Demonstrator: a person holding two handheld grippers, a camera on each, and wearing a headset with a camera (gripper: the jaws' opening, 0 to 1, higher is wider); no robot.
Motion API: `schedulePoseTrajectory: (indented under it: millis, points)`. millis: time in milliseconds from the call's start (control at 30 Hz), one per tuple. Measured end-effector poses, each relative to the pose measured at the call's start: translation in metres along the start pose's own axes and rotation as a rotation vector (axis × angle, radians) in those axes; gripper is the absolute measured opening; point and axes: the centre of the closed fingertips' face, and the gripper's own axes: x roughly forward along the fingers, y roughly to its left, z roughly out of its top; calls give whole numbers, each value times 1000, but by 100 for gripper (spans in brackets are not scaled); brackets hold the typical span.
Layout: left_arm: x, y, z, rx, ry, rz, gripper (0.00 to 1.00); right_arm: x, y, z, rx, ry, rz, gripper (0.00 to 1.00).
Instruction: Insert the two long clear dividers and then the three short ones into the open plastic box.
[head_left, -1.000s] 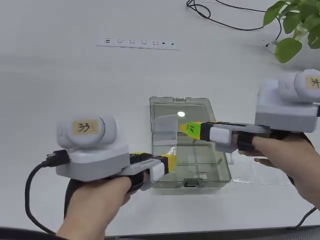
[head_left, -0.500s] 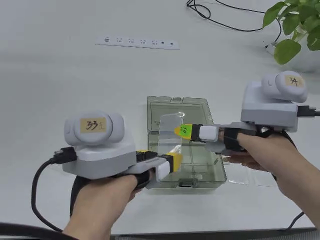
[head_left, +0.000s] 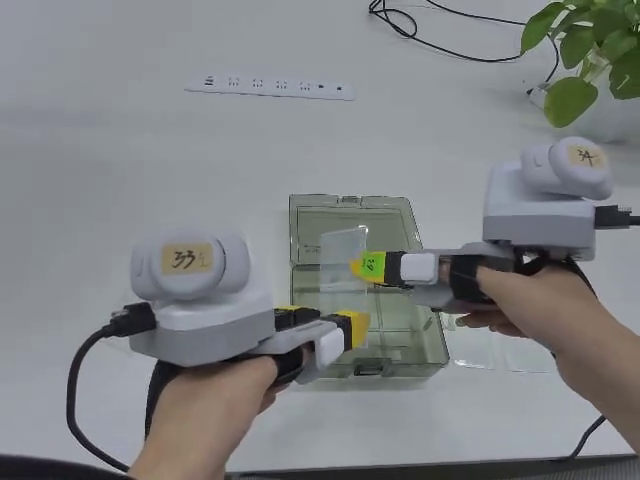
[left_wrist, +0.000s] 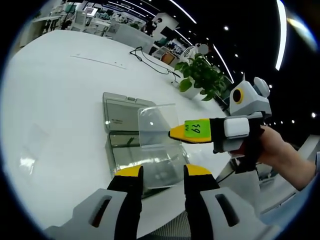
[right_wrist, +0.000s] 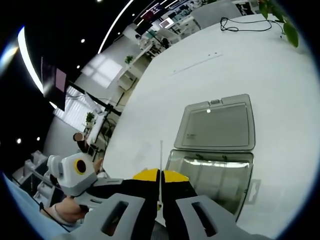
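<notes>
White workbench (head_left: 120, 200) lies under everything, and low over it the right gripper (head_left: 362, 266) has its yellow tips pinched narrow on one clear divider (head_left: 340, 250). The right gripper view shows that sheet edge-on as a thin line rising from between the closed jaws. It hangs upright over the rear left part of the plastic box (head_left: 400, 368), just in front of the lid (head_left: 350, 212), which lies flat and open behind the base. It looks clear of the floor and not yet seated.

Against the pictures of a second ago, this gripper has carried the divider a little leftward across the box. The left gripper (head_left: 350, 325) has edged in over the front wall with its jaws standing apart and nothing between them. I read that as lining the sheet up with its slot while the free hand readies to steady the box.

Counted: two grippers, one box with one lid, and one divider in the air. Faint lines inside the base suggest dividers already fitted, but their number is too clear-on-clear to tell. Loose clear pieces (head_left: 500, 350) lie just right of the box, their count uncertain. Farther off are one power strip (head_left: 270, 86), one cable (head_left: 450, 30) and one plant (head_left: 585, 50)
</notes>
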Motion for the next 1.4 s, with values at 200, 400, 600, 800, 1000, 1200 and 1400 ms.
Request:
schedulePoseTrajectory:
  millis: [200,400,600,800,1000,1200,1400]
  points:
    - [4,0,-2,91,9,-14,56,-4,0,0,12,3,-10,1]
    - [1,6,-6,299,21,-66,71,-12,-10,-2,14,14,-52,1]
    - [-3,18,-8,539,33,-83,91,-20,-22,-4,43,9,-88,1]
    - [-9,18,-2,591,1,-121,100,-26,-32,-5,65,35,-144,1]
    - [-13,19,-2,624,-7,-151,100,-33,-41,3,70,54,-193,1]
    - [-15,23,-3,611,-12,-145,100,-37,-55,9,79,106,-259,1]
    - [-15,24,-6,610,-6,-150,99,-41,-66,11,79,163,-320,1]
